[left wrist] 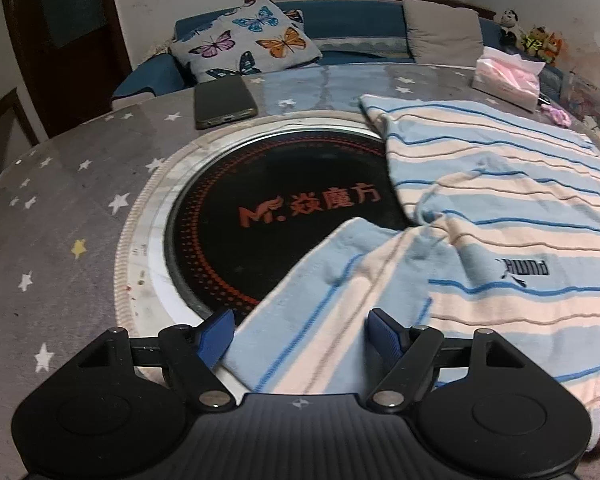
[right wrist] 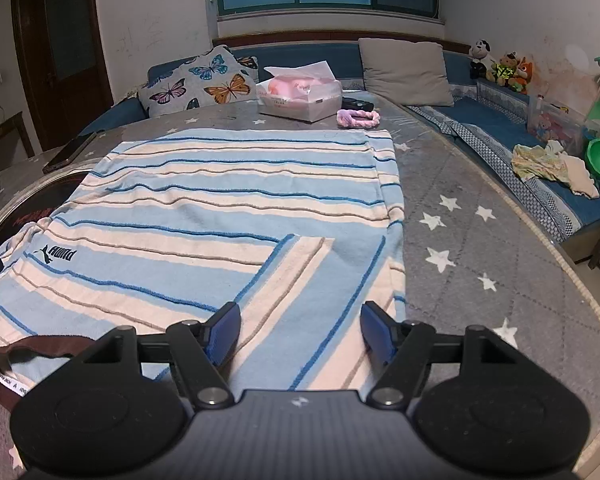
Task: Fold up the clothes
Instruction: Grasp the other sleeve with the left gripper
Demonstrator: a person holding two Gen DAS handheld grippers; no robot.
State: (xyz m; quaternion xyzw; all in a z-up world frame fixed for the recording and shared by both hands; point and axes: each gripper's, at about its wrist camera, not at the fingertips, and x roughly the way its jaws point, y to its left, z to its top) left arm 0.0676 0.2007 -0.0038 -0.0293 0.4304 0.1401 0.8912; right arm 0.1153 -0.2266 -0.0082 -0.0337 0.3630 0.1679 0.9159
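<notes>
A striped shirt (right wrist: 228, 208) in light blue, cream and dark blue lies flat on the round table, brown collar (right wrist: 24, 352) at the near edge, Puma logo on the chest. It also shows in the left wrist view (left wrist: 500, 184). My left gripper (left wrist: 300, 336) is open, its blue pads either side of the left sleeve (left wrist: 332, 276), which lies over the cooktop rim. My right gripper (right wrist: 300, 332) is open over the right sleeve (right wrist: 308, 280), which is folded inward onto the body.
A black induction cooktop (left wrist: 268, 216) is set in the grey star-print table (right wrist: 480, 248). A phone (left wrist: 224, 102), a tissue pack (right wrist: 300, 94) and a pink hair band (right wrist: 358, 118) lie at the far side. A blue sofa with cushions (right wrist: 404, 72) stands beyond.
</notes>
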